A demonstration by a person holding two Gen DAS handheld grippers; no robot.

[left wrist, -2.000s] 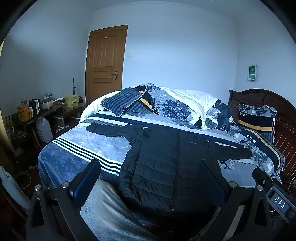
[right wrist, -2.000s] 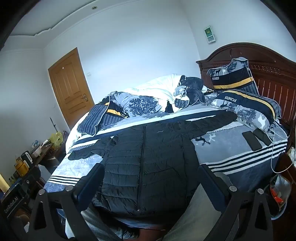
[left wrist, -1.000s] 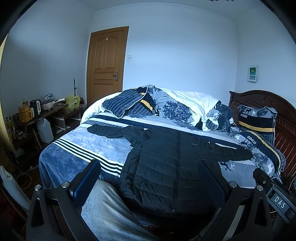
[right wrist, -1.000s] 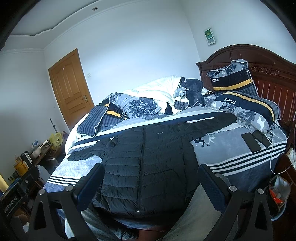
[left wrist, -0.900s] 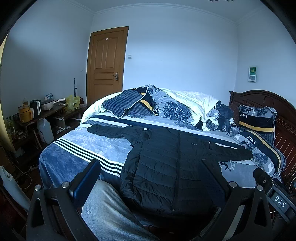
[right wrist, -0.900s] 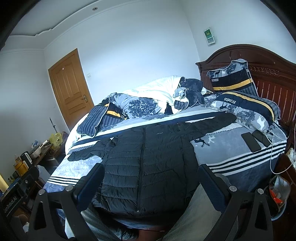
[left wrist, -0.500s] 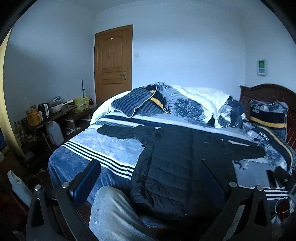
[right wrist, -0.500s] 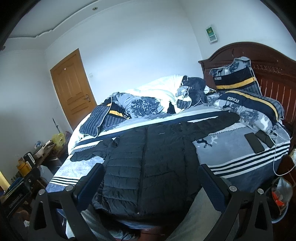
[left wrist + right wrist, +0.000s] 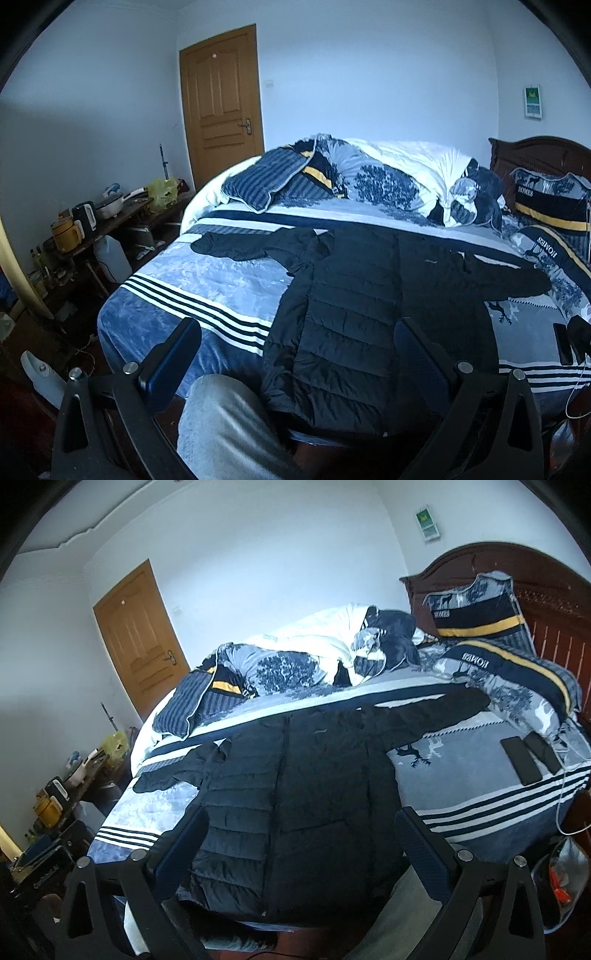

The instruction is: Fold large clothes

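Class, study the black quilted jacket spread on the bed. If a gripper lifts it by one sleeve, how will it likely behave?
The black quilted jacket lies flat with limp, outspread sleeves, so it would probably drape and sag rather than hold shape. Its puffy stitched panels suggest it is light for its bulk. The shell looks smooth, so a thin pinch may slip; both grippers are open.

A black puffer jacket [image 9: 369, 310] is being displayed flat on the striped bedspread [image 9: 207, 291], sleeves spread outward, hem hanging over the near edge. The left gripper [image 9: 295, 354] is being held wide apart above a grey-trousered leg [image 9: 229, 424], nothing being gripped.
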